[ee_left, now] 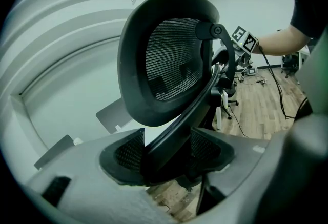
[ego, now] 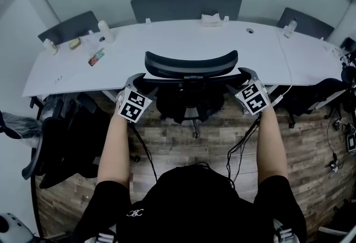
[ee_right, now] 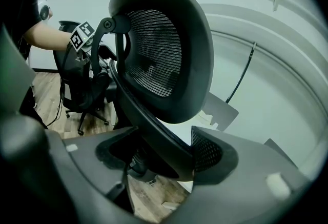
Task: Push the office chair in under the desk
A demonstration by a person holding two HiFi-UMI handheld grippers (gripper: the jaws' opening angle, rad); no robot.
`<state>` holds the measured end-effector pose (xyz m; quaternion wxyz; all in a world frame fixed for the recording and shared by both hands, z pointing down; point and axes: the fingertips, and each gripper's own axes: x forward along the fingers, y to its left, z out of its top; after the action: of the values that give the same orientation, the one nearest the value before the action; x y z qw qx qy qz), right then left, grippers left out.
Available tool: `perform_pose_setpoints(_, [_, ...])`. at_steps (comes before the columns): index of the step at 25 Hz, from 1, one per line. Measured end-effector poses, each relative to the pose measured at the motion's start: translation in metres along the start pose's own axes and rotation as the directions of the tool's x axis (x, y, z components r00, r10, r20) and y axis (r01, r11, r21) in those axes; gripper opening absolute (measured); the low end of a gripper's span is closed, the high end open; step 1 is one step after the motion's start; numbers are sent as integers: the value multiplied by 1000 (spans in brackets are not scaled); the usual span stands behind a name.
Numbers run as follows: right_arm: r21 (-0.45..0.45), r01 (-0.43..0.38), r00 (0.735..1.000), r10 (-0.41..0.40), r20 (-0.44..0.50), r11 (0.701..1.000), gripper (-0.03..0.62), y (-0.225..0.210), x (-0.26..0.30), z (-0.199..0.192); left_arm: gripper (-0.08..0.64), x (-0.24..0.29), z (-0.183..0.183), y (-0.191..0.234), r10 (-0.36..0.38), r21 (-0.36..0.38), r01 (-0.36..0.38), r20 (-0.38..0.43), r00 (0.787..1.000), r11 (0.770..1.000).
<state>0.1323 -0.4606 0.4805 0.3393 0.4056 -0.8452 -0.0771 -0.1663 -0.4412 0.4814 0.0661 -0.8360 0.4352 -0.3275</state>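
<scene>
A black mesh office chair stands at the front edge of the white desk (ego: pixel 167 41); its curved headrest (ego: pixel 191 64) overlaps the edge and its wheeled base (ego: pixel 194 120) rests on the wood floor. My left gripper (ego: pixel 138 84) holds the left side of the chair's upper back, and my right gripper (ego: pixel 246 78) holds the right side. In the left gripper view the headrest (ee_left: pixel 169 59) rises above the left gripper (ee_left: pixel 166 159), whose jaws close on the black back frame (ee_left: pixel 174 130). The right gripper view mirrors this: the right gripper (ee_right: pixel 164 159) clamps the frame (ee_right: pixel 148 136) below the headrest (ee_right: pixel 159 48).
Another black chair (ego: pixel 67 136) stands at the left and one at the right (ego: pixel 317 97). Grey chairs (ego: pixel 186 7) line the desk's far side. The desk carries a tissue box (ego: pixel 211 19), bottles (ego: pixel 104 30) and a packet (ego: pixel 95 57). Cables (ego: pixel 242 142) hang from the grippers.
</scene>
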Motion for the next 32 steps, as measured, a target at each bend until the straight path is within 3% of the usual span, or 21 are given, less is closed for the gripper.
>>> perform_pose_setpoints(17, [37,81,996,-82,36,996,339,-7,3,1,279,9,0,9,-3,-2,3,-4,1000,1000])
perform_pose_setpoints(21, [48,197,980,-198,32,979,351,-9,-11,-5,279,1,2,7,39,-20,-39,-7,999,999])
perform_pose_setpoints(22, [37,252,967,-254,34,967,319,-10,-17,-5,272,-6,3,8,63,-54,-63,-1,998,997])
perform_pose_setpoints(24, [39,356,932,-358,55,934,205,-8,-33,-2,145,-24,5,10,110,-157,-104,31,993,982])
perform_pose_setpoints(25, [63,387,918,-391,64,920,168,-4,-40,-2,123,-33,5,11,141,-209,-127,52,989,970])
perform_pose_setpoints(26, [93,403,910,-410,66,910,124,2,-45,-2,85,-42,6,12,183,-253,-160,70,981,954])
perform_pose_setpoints(27, [125,407,907,-417,63,905,59,9,-49,-1,2,-51,6,14,229,-289,-196,83,970,937])
perform_pose_setpoints(28, [157,401,908,-414,63,903,8,17,-53,0,0,-60,7,13,264,-322,-222,94,960,920])
perform_pose_setpoints(32, [359,326,908,-395,138,875,6,53,-69,24,0,-85,11,-9,298,-487,-198,138,945,851])
